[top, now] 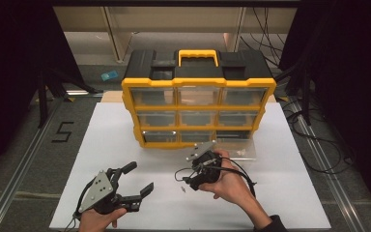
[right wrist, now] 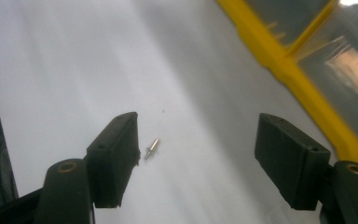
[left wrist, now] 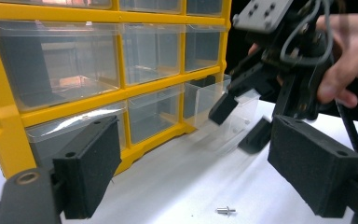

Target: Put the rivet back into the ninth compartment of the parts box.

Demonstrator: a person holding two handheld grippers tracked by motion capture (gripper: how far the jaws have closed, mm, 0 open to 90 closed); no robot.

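White tabletop (top: 125, 130) carries a yellow-framed organiser with clear plastic drawers (top: 198, 108); its bottom-right clear drawer (top: 234, 145) is pulled out. On the bare surface in front lies a small silver metal pin (right wrist: 151, 149), well apart from the organiser. The right gripper (top: 186, 181) hangs above it with jaws spread and nothing between them, the pin sitting just beside one pad (right wrist: 114, 154) rather than centred. To pick it cleanly, I would shift the gripper so the pin lies midway, lower the tips to the table, then close slowly. The left gripper (top: 137, 181) rests released and empty nearby
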